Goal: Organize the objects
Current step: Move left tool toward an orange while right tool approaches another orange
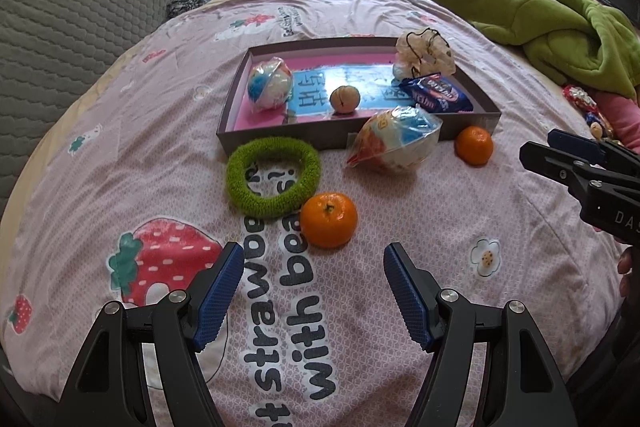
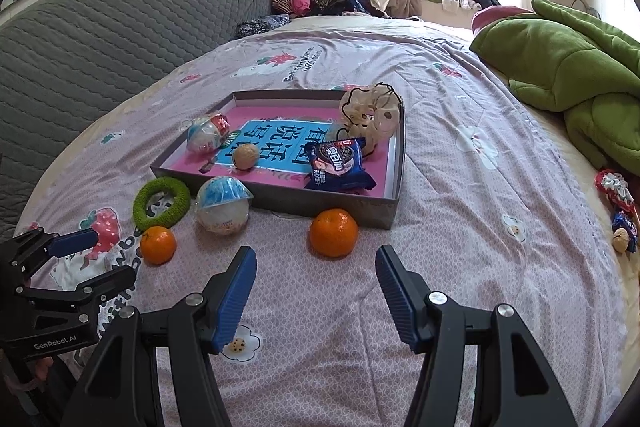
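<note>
A bedroom: a bed under a pink strawberry-print sheet (image 1: 168, 131), a grey quilted headboard (image 1: 80, 27) at the left, piled clothes by the window, a green blanket (image 1: 540, 15) at the right.

The left gripper (image 1: 314, 259) stands with its blue pads wide apart and nothing between them. Just beyond its tips lies one orange (image 1: 329, 219), touching a fuzzy green ring (image 1: 273, 183) a little further out to the left. Beyond those sits a shallow grey tray (image 1: 280, 137) with a pink and blue printed floor. A wrapped ball-shaped snack (image 1: 394, 141) leans on the tray's near wall, and a second orange (image 1: 474, 145) rests right of it.

The right gripper (image 2: 316, 261) is likewise spread open and empty, that second orange (image 2: 333, 233) straight ahead of its tips, near but not touched.

Inside the tray, left to right: a second wrapped ball (image 1: 269, 85), one walnut (image 1: 345, 99), one dark blue biscuit packet (image 1: 436, 93), one cream mesh pouch (image 1: 426, 57) at the far right corner.

Count: two oranges, two wrapped balls, one ring, one tray. Far right of the right gripper, a few wrapped sweets (image 2: 618, 203) and another walnut (image 2: 621, 239) lie at the sheet's edge.
</note>
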Tool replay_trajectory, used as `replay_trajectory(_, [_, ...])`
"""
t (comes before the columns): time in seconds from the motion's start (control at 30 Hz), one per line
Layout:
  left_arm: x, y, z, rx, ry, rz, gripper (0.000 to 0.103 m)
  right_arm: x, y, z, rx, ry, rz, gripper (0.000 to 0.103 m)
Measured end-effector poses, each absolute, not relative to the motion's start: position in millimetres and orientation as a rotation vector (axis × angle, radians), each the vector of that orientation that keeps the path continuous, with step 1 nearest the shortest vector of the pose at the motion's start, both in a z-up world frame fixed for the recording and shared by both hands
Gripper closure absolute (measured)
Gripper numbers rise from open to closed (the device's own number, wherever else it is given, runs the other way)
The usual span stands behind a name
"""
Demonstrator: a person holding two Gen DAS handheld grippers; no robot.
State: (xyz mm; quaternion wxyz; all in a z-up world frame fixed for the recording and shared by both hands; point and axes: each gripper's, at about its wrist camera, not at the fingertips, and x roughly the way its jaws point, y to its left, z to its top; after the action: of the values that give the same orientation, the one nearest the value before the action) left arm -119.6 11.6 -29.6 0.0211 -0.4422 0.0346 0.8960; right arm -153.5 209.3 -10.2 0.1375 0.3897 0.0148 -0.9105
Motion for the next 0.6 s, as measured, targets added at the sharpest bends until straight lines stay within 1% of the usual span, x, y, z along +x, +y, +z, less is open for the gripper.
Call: replay_trajectory(0.6, [-133.4,7.3,-46.8,-1.396,0.033,2.761,0.029,-167.4,212.5,-35.5,1.203,0.047,-2.641,0.041])
